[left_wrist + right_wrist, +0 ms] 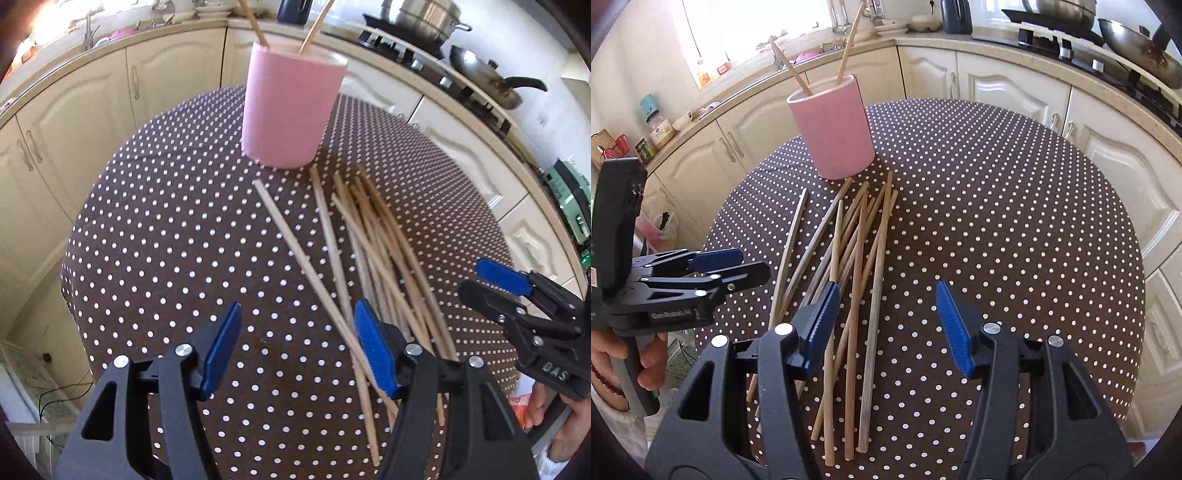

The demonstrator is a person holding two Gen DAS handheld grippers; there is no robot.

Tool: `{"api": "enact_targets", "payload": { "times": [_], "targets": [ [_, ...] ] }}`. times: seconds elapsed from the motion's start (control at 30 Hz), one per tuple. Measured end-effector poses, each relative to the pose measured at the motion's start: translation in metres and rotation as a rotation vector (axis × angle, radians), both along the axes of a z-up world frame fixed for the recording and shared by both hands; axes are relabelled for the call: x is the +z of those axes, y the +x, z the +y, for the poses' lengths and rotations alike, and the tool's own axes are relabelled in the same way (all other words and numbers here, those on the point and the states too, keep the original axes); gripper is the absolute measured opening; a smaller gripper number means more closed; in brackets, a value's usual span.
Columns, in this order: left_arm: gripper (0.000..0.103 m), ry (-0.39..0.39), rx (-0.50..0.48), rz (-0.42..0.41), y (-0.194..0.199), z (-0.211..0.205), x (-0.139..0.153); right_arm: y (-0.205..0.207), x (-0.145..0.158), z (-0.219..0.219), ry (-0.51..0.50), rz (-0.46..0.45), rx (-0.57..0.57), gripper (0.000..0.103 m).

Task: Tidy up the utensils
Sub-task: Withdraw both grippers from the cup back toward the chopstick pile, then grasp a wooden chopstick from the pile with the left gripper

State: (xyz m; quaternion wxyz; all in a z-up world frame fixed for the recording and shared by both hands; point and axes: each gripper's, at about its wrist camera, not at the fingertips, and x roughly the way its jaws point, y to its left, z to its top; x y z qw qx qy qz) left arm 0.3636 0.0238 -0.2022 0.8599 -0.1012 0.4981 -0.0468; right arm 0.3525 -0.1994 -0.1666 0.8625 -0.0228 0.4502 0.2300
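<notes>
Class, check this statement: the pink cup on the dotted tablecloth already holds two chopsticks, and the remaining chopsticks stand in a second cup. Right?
Not quite. The pink cup holds two, but the remaining chopsticks lie loose on the tablecloth, as the right wrist view shows.

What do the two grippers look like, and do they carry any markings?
Both are matte black plastic frames with round silver pivot screws and triangular cut-outs. Each of the jaws carries a blue ribbed pad. The left gripper shows pale lettering on its side in the right wrist view; the right gripper shows "DAS" in the left wrist view. No cables or sleeves show.
</notes>
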Motion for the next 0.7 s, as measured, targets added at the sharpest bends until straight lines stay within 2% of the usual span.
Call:
{"api": "enact_targets", "payload": {
  "times": [0.13,0.23,0.27,0.33,0.5,0.6,0.67,0.7],
  "targets": [
    [0.063,-0.052,0.029,0.016,0.014,0.004,-0.006,0.002,-0.006,0.003,-0.007,0.014,0.012,0.054],
    [0.061,-0.038,0.053,0.030,0.026,0.004,-0.009,0.005,-0.010,0.006,-0.011,0.023,0.019,0.054],
    [0.058,-0.022,0.065,0.027,0.029,0.004,-0.010,0.006,-0.012,0.007,-0.011,0.026,0.021,0.054],
    [0.044,0.024,0.069,0.030,0.034,0.001,-0.010,0.008,-0.014,0.009,-0.015,0.031,0.025,0.054],
    [0.041,0.049,0.056,0.030,0.039,-0.001,-0.011,0.016,-0.019,0.013,-0.020,0.047,0.023,0.054],
    [0.036,0.068,0.033,0.029,0.039,-0.005,-0.009,0.019,-0.020,0.016,-0.026,0.055,0.022,0.054],
    [0.026,0.078,0.020,0.040,0.040,-0.006,-0.007,0.021,-0.022,0.018,-0.034,0.061,0.025,0.054],
    [0.017,0.078,0.015,0.043,0.040,-0.007,-0.007,0.022,-0.023,0.019,-0.036,0.066,0.026,0.054]
  ]
}}
